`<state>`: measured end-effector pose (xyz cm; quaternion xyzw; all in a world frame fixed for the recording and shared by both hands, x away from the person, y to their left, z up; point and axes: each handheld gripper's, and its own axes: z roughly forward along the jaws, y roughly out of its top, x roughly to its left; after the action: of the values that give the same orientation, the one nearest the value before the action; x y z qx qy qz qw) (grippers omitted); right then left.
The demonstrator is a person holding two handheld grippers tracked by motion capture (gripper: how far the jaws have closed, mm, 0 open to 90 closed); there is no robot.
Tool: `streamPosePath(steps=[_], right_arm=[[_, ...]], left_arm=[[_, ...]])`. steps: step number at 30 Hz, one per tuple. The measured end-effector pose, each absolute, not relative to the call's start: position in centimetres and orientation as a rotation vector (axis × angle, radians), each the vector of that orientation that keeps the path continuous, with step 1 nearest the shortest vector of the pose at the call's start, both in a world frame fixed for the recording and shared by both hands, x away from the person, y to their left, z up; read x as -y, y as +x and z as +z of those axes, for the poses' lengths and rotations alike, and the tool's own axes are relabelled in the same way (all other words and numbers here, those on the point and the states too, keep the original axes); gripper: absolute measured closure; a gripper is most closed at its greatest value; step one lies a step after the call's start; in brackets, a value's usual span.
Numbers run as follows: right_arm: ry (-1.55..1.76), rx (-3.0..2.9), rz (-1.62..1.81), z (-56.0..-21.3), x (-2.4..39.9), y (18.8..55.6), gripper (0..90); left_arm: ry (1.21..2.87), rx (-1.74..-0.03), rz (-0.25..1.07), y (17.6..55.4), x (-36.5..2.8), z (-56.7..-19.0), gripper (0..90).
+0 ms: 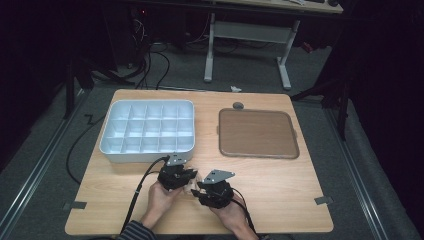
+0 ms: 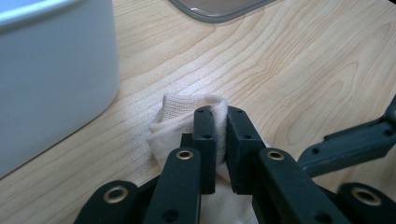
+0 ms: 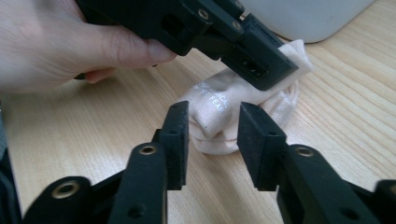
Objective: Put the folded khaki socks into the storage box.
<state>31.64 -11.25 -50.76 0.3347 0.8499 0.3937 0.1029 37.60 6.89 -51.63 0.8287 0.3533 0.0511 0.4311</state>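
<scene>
At the bottom middle of the high view, the person's two hands are coming in from the lower edge, each carrying a black gripper over the near edge of the wooden table (image 1: 280, 200). The left gripper (image 1: 191, 174) is sitting just left of centre, and the right gripper (image 1: 198, 188) is sitting just beside it, with a cream rolled sock (image 1: 189, 187) lying on the wood between them. In the left gripper view, the left gripper (image 2: 220, 122) is clenching the ribbed cuff of the rolled sock (image 2: 180, 116), its jaws pressing a fold of the cloth between them at the frame's centre. In the right gripper view, the right gripper (image 3: 213, 123) is standing released, its jaws parted on either side of the near end of the sock (image 3: 219, 100) without the pads pressing on it; the sock is lying at the middle of that frame, faint printed lettering is showing on it, and the left gripper (image 3: 275, 65) is pinching its far end at the upper right, the left hand (image 3: 60, 44) filling the upper left. Farther up the high view, a white compartment tray (image 1: 148, 152) is resting at the centre left of the table, just beyond the left gripper. A brown square tray (image 1: 258, 133) is lying at the centre right, well apart from both grippers. Beyond the table, the white legs of a desk (image 1: 210, 50) are standing at the top of the frame.
</scene>
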Motion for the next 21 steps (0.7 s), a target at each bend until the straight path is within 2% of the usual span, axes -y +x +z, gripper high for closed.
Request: streamPosePath(steps=[5, 18, 19, 21], right_arm=[[0.976, -2.526, 1.125, -51.0, 11.1, 31.9, 84.5], [0.943, -2.553, 1.010, -52.1, 11.6, 31.3, 87.0], [0.957, -2.553, 1.020, -52.1, 11.7, 31.4, 86.9], [0.996, -2.560, 1.056, -52.1, 11.9, 31.7, 86.7]], left_arm=[[2.066, -0.877, 0.125, 37.7, -6.9, -51.7, 83.6], [2.069, -0.847, 0.143, 37.6, -6.6, -51.9, 82.6], [2.073, -0.836, 0.141, 37.5, -6.6, -51.8, 80.0], [2.066, -0.825, 0.113, 37.3, -6.7, -51.6, 68.9]])
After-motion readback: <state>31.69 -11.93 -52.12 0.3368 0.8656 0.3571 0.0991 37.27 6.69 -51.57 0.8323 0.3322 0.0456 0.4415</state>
